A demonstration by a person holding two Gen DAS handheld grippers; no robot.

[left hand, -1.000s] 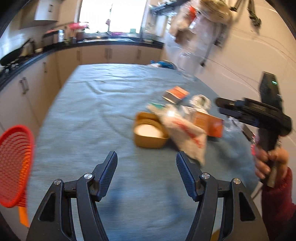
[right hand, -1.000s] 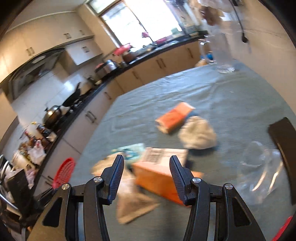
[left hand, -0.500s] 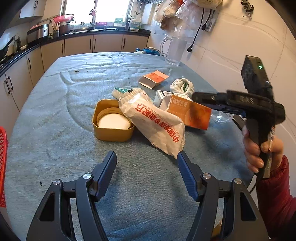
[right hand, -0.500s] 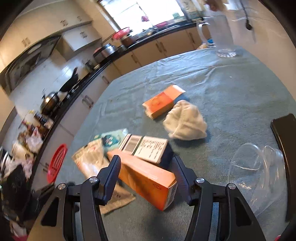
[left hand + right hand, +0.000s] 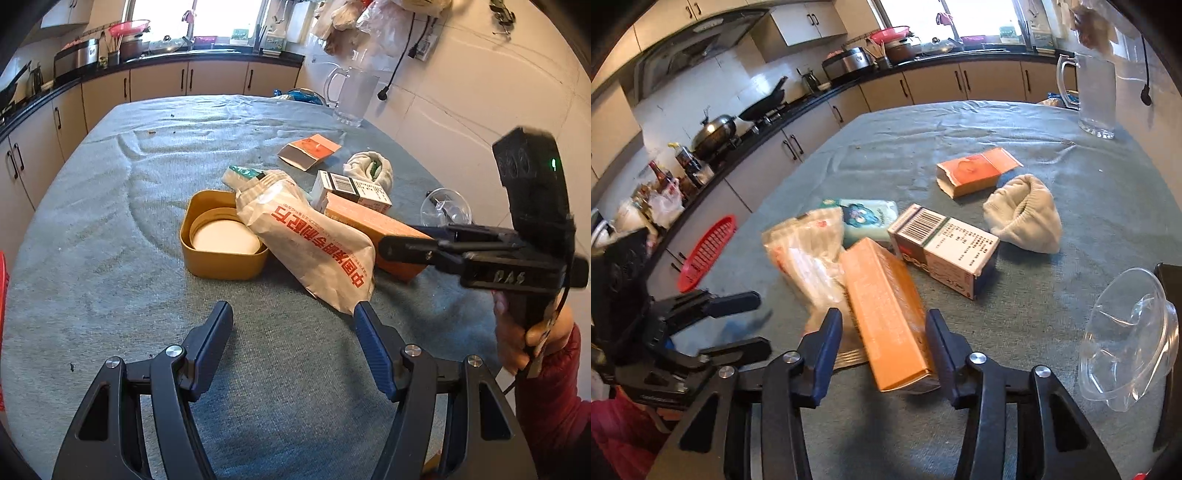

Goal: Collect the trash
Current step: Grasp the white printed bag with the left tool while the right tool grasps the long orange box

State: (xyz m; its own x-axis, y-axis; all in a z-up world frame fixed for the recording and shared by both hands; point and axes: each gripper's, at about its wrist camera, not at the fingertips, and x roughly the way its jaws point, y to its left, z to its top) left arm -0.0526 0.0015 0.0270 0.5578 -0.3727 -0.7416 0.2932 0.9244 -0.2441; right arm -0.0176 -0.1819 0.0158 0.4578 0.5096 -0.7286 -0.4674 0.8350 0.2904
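Right gripper (image 5: 882, 332): its jaws have just been closing around the near end of the long orange carton (image 5: 886, 321). The right finger looks to be against the carton's side; a gap shows at the left finger, so a firm grip cannot be told from this view.
Orange carton: lies on the grey-green tablecloth (image 5: 1071, 206), its far end resting against the white paper bag (image 5: 809, 254) and beside the barcode box (image 5: 942, 247).
Left gripper (image 5: 291, 317): jaws apart, nothing between them, over bare cloth short of the pile.
Paper bag from the left wrist view (image 5: 310, 240): its near corner sits just by the tip of the left gripper's right finger; contact is unclear.
Yellow tub (image 5: 221, 236): open side up, touching the bag's left side, ahead of the left fingers.
Other trash: a small orange box (image 5: 975, 170) and a white crumpled cloth (image 5: 1023, 218) farther back, a teal packet (image 5: 868, 218) behind the bag, a clear plastic bowl (image 5: 1126, 343) on its side at the right.
Red basket (image 5: 707, 251): off the table's left edge.
Person's hand (image 5: 524, 332): grips the right tool's handle, red sleeve below.
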